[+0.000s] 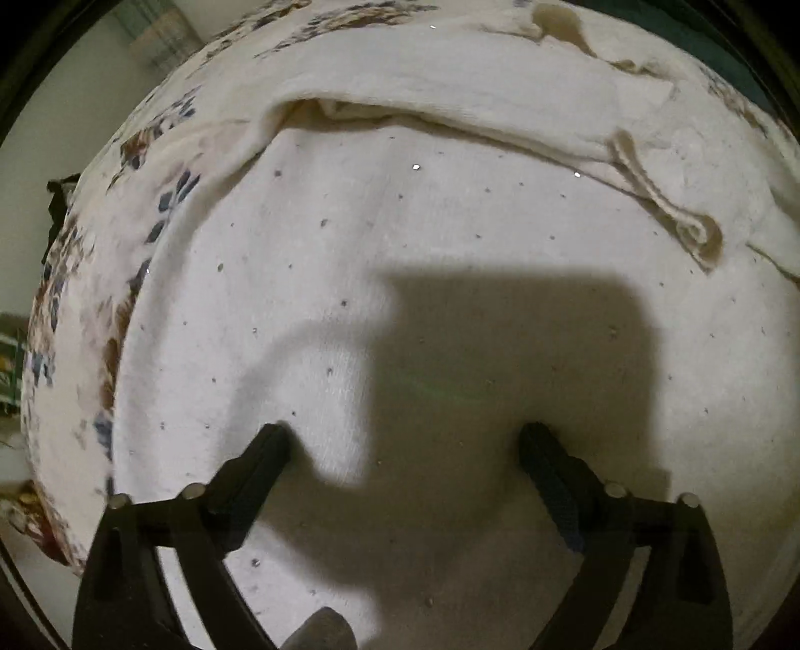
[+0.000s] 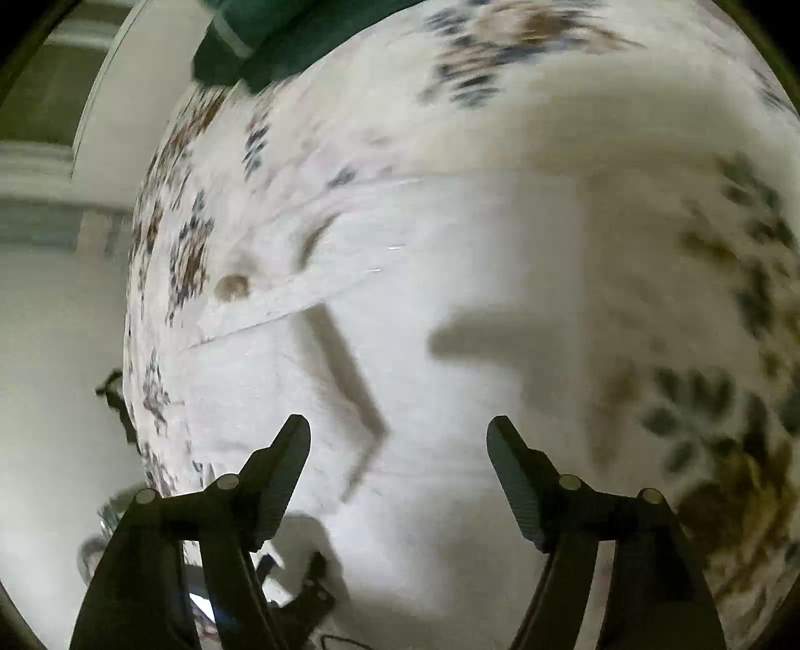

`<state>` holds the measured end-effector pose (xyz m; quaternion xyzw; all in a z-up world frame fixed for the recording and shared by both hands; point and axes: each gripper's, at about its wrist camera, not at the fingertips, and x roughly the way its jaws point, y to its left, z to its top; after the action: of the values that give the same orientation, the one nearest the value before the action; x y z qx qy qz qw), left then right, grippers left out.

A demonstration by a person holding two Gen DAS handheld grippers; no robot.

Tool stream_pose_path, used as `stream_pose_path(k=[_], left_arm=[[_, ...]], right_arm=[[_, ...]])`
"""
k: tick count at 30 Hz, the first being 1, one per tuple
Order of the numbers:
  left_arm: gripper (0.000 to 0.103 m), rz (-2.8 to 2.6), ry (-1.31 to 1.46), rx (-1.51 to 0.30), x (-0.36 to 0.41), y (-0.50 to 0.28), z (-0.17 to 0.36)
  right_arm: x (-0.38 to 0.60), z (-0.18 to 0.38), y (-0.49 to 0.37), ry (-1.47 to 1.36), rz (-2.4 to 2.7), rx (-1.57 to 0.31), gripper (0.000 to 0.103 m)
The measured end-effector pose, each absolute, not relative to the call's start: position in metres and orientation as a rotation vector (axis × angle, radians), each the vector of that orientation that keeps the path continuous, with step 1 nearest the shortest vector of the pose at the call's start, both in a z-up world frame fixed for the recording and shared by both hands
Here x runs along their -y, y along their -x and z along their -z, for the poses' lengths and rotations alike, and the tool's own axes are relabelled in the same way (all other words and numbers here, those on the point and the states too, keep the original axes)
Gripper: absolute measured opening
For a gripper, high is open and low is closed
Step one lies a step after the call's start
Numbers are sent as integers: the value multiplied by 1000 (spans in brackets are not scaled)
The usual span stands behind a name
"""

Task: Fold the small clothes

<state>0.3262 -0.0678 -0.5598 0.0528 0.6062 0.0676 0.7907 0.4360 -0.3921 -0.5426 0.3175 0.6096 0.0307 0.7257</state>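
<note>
Left view, count: one white garment (image 1: 450, 240), one drawstring (image 1: 665, 210), one flowered bedsheet (image 1: 75, 310).
Garment: speckled, waistband folded, spread flat on the bedsheet.
Left tool (image 1: 405, 435): wide open, empty, over the garment.
Right view: one blurred garment (image 2: 410, 350), green cloth (image 2: 280, 35) beyond.
Right tool (image 2: 400, 430): open, gripping nothing.

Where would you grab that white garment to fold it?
Probably the white garment is best taken at its folded far edge, coming from above with jaws straddling it. That edge lifts off the floral sheet, while the middle lies flat with nothing to pinch.
</note>
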Motion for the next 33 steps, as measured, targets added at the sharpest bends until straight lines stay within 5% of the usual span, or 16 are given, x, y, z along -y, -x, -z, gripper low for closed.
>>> stream_pose_path(k=[2, 5, 6, 7, 8, 9, 14, 17, 27, 28, 29, 30, 33], left_arm=[[103, -153, -91, -1294, 67, -329, 565], [103, -172, -50, -1260, 64, -329, 564], [103, -177, -47, -1242, 64, -328, 563], [103, -179, -47, -1224, 64, -326, 562], [103, -176, -50, -1209, 65, -323, 562], [103, -169, -52, -1199, 65, -321, 561], [103, -137, -28, -1212, 64, -322, 560], [103, -141, -31, -1208, 65, -322, 560], [103, -134, -26, -1229, 63, -325, 560], [103, -133, -26, -1231, 63, -325, 560], [103, -131, -26, -1233, 63, -325, 560], [103, -129, -27, -1235, 63, -325, 560], [103, -114, -25, -1252, 61, -327, 559]], right_arm=[[360, 547, -452, -651, -123, -1380, 86], [305, 570, -475, -519, -202, -1490, 87], [292, 583, -482, -476, -203, -1527, 80], [285, 593, -486, -445, -196, -1534, 66], [285, 598, -489, -420, -163, -1531, 18], [295, 604, -491, -437, -114, -1530, 16], [386, 584, -476, -587, 124, -1389, 19], [436, 582, -460, -768, 147, -1379, 63], [431, 584, -454, -748, 20, -1335, 70], [426, 591, -457, -719, 5, -1340, 62], [422, 594, -460, -672, -8, -1342, 15], [415, 597, -463, -591, 7, -1365, 5], [420, 580, -469, -496, 24, -1314, 6]])
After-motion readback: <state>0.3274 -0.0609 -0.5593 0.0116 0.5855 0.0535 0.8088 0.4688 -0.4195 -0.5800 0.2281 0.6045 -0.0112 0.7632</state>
